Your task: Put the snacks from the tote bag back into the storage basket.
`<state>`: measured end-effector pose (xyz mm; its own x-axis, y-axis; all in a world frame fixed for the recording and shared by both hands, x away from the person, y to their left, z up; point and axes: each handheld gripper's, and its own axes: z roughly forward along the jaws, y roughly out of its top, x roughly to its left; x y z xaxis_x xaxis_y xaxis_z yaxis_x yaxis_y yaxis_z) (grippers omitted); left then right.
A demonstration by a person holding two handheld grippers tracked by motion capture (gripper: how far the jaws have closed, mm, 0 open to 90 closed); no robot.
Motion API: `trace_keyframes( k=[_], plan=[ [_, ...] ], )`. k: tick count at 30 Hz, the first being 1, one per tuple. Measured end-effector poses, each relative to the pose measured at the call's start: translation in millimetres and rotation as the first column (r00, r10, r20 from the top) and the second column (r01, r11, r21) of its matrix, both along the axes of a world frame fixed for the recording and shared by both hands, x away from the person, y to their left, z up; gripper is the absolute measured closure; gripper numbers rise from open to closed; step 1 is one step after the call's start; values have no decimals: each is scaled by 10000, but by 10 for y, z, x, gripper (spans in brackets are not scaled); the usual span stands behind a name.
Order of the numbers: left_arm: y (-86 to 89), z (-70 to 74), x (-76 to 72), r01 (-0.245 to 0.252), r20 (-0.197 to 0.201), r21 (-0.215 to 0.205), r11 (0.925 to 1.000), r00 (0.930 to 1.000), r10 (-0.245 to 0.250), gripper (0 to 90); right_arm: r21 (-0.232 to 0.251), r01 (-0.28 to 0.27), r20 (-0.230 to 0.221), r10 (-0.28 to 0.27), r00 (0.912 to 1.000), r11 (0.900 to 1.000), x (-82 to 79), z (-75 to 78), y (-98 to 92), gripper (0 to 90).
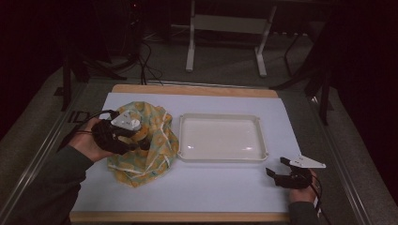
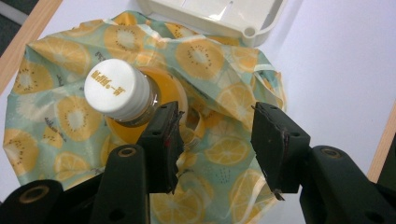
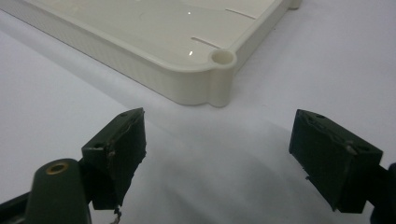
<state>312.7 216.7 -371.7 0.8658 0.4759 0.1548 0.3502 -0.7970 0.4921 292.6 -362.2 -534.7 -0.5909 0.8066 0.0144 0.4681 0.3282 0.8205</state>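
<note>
A cloth bag (image 1: 155,157) printed with orange and kiwi slices lies crumpled on the left of the white table cover. In the left gripper view a bottle (image 2: 119,91) with a white cap and orange contents pokes out of the bag (image 2: 219,60). My left gripper (image 2: 215,140) hangs open over the bag, and the bottle sits just outside its left jaw. From above, the left gripper (image 1: 143,144) is over the bag's middle. My right gripper (image 1: 276,169) rests open near the front right, with bare table between its jaws (image 3: 217,149).
An empty cream tray (image 1: 220,116) sits in the middle of the table, right of the bag; its corner (image 3: 219,60) lies just ahead of the right gripper. The table's wooden edge (image 1: 187,216) runs along the front. Frame legs and cables stand on the floor beyond.
</note>
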Motion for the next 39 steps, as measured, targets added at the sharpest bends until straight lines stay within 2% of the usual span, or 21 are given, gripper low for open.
trace_keyframes(
  k=[7, 16, 31, 39],
  plan=[
    [11, 35, 51, -30, -138, 133, 9999, 9999, 32, 526, -10, -5, -11, 5, 10000, 10000, -2, 1, 0, 182],
    [39, 87, 106, -213, -237, 503, 9985, 9995, 225, 527, -23, -35, 12, 35, 10000, 10000, -3, 1, -1, 182],
    [103, 153, 225, -805, -169, 526, 9954, 9965, 815, 512, -41, -44, 16, 44, 10000, 10000, -1, 0, 2, 182],
    [66, 186, 287, -1137, -216, 475, 9924, 9932, 1148, 505, -41, -42, -5, 42, 10000, 10000, -4, 0, 3, 182]
  ],
)
